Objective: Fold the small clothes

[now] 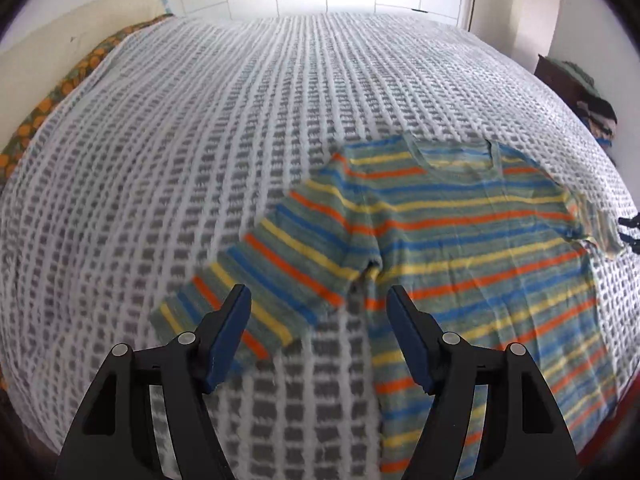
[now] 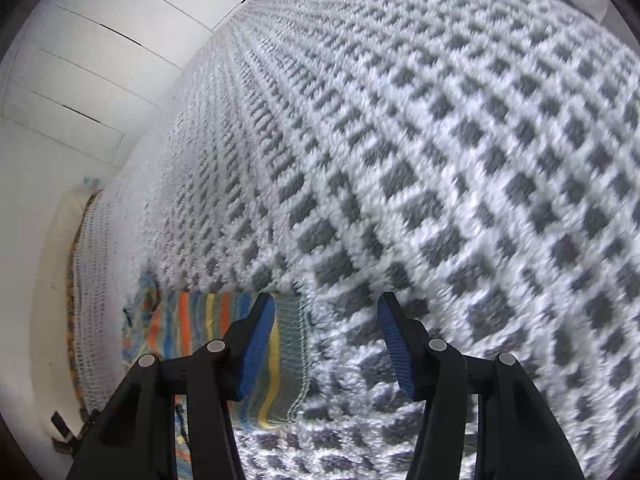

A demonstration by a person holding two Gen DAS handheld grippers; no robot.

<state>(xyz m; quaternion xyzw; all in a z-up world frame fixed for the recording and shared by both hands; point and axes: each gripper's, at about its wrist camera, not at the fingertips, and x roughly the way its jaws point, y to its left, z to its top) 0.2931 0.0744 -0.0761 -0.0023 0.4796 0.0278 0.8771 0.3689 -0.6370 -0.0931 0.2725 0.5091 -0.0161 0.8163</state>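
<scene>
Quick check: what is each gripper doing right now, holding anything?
Left gripper: open, empty, above the striped shirt.
Right gripper: open, empty, beside the shirt's sleeve.

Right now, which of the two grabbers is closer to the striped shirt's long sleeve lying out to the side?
Left. The left gripper hangs open right over that sleeve. The right gripper is open beside the shirt's other sleeve, on the opposite side.
</scene>
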